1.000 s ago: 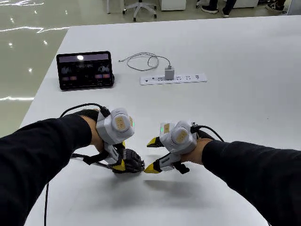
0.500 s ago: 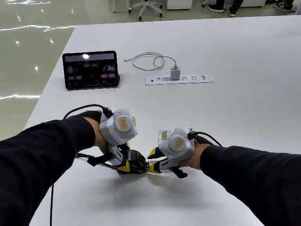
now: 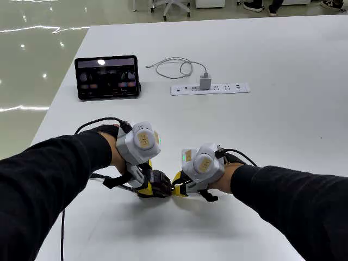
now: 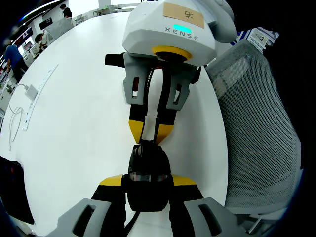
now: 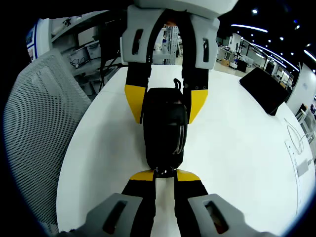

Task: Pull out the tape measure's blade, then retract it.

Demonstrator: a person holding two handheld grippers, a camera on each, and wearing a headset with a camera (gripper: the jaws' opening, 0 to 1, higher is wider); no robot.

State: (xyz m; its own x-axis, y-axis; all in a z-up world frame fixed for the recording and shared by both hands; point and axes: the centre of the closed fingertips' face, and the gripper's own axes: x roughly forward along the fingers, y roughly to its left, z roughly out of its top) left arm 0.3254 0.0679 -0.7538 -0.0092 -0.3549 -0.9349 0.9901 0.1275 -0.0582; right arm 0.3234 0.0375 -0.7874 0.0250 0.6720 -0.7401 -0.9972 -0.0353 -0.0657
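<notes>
The left gripper's (image 4: 146, 180) 2 jaws squeeze the tape measure (image 4: 146, 165) firm near the bench's (image 3: 272, 125) front edge. The right gripper's (image 5: 163, 177) jaws pinch the blade tip (image 5: 163, 171), ready to pull.

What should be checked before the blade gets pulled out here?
1. Left gripper clamped on the tape measure case: ok.
2. Right gripper jaws closed at the case's front end: ok.
3. Hook actually caught between those jaws: cannot tell, too small.
4. Blade not yet drawn out: ok, none shows between the grippers.
5. Bare table on the right gripper's side for the pull: ok.
6. Tablet and power strip far from the work: ok.
</notes>
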